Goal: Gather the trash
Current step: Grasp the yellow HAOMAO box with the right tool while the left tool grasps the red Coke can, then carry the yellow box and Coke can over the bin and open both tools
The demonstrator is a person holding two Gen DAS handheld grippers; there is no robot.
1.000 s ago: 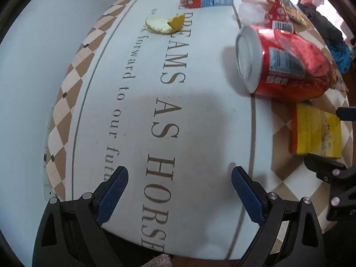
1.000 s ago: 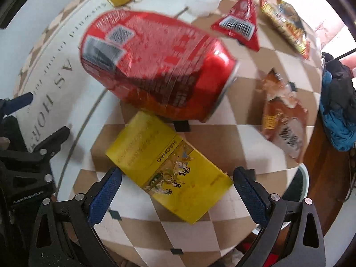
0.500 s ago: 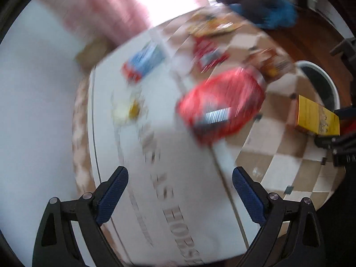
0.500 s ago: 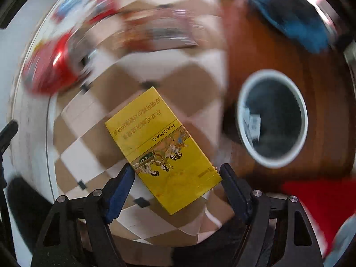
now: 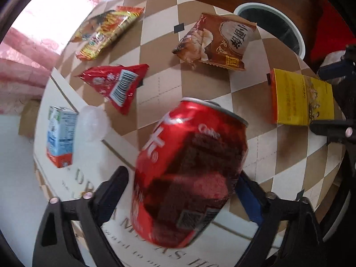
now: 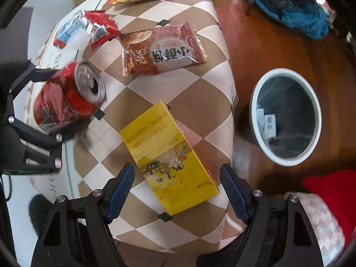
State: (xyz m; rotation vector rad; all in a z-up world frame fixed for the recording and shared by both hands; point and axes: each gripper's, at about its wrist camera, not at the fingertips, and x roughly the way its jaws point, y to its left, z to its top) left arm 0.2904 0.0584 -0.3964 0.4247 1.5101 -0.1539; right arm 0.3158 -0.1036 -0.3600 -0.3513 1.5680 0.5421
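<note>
The red soda can (image 5: 189,173) sits between the two fingers of the left gripper (image 5: 182,191), which closes against its dented sides; in the right wrist view the same can (image 6: 66,95) shows its silver top and open mouth, gripped at the left edge of the table (image 6: 178,93). Whether its base touches the tablecloth or hangs just above it is hard to tell, since the can is blurred.

The right gripper (image 6: 176,184) has its blue-padded jaws spread wide on either side of the yellow box (image 6: 169,158), apart from both long edges. The box lies flat near the table's edge, and in the left wrist view it (image 5: 302,98) lies to the right of the can.

Off the table, on the wooden floor, stands a round white bin (image 6: 286,115) with a dark liner and some scraps of paper inside.

Farther across the chequered cloth lie a brown snack packet (image 6: 162,51), a red triangular wrapper (image 5: 115,82) with a barcode, a yellow and red noodle packet (image 5: 106,33), a small blue and white carton (image 5: 59,133) and, just beside the carton, a clear plastic cup or lid (image 5: 93,122). A blue garment (image 6: 293,9) lies heaped on the floor beyond the bin.
</note>
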